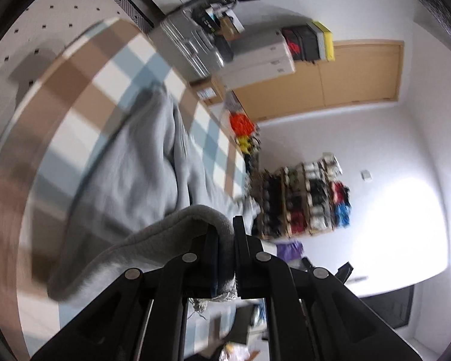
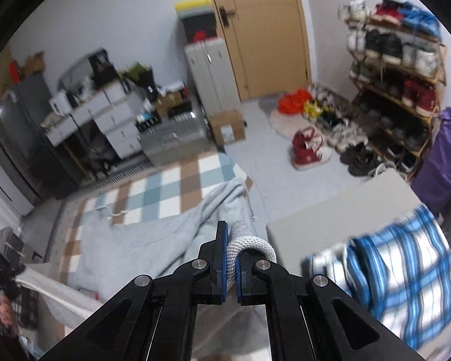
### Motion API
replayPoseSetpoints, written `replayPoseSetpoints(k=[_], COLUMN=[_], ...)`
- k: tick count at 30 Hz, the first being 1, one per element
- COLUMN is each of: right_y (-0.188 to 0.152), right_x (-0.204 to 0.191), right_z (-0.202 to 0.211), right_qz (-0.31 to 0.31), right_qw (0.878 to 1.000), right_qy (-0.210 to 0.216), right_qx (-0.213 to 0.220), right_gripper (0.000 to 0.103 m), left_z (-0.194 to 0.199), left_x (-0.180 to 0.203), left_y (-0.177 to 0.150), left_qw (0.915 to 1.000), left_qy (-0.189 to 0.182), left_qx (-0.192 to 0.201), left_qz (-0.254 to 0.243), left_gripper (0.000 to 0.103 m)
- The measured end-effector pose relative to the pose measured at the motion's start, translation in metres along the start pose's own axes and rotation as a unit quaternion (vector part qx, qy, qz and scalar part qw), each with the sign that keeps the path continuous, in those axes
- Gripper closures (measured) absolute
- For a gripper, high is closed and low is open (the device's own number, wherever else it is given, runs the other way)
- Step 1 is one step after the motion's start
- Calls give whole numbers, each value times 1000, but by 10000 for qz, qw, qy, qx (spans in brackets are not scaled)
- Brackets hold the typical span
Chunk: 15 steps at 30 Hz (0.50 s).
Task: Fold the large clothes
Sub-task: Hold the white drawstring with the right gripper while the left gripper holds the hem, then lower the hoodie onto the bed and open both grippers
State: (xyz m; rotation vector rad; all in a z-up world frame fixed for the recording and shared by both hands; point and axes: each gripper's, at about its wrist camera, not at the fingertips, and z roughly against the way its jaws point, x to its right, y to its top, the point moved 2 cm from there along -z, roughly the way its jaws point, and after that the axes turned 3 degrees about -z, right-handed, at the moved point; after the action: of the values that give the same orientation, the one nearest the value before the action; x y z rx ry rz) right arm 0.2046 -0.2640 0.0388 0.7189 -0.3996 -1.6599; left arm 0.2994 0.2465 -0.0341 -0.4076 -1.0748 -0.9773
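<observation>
Pinching a thick folded hem of the grey sweatshirt (image 1: 141, 162), the left gripper (image 1: 225, 234) has its jaws closed on the cloth. The right gripper (image 2: 231, 258) clamps a ribbed grey cuff (image 2: 249, 242). The garment trails away from both across the checked rug (image 2: 165, 183), its length running toward the cabinets (image 2: 111, 120). A shoe rack (image 2: 397, 69) and a plaid cloth (image 2: 400, 264) crowd the right side.
</observation>
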Motion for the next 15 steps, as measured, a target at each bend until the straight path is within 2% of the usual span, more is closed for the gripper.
replayPoseSetpoints(k=[2, 5, 9, 11, 13, 15], right_y=[18, 40, 60, 68, 72, 69], right_x=[3, 11, 14, 20, 28, 24], right_z=[-35, -78, -133, -156, -179, -203], right_qz=[-126, -414, -476, -696, -1005, -924], right_qw=[9994, 9969, 9929, 9892, 9853, 9817], right_qy=[-72, -118, -397, -453, -514, -450], right_qx=[-301, -662, -1018, -1209, -1286, -1602], right_gripper=[100, 100, 100, 100, 100, 99], left_z=[-10, -24, -39, -54, -59, -70], left_x=[-4, -4, -13, -22, -40, -60], left_y=[20, 43, 71, 87, 98, 103], left_qw=[9998, 9997, 9992, 9990, 9973, 9948], left_qy=[-78, -8, 51, -2, 206, 307], left_qx=[24, 36, 52, -95, 88, 97], left_qz=[167, 240, 400, 446, 700, 965], left_gripper=[100, 100, 100, 100, 100, 100])
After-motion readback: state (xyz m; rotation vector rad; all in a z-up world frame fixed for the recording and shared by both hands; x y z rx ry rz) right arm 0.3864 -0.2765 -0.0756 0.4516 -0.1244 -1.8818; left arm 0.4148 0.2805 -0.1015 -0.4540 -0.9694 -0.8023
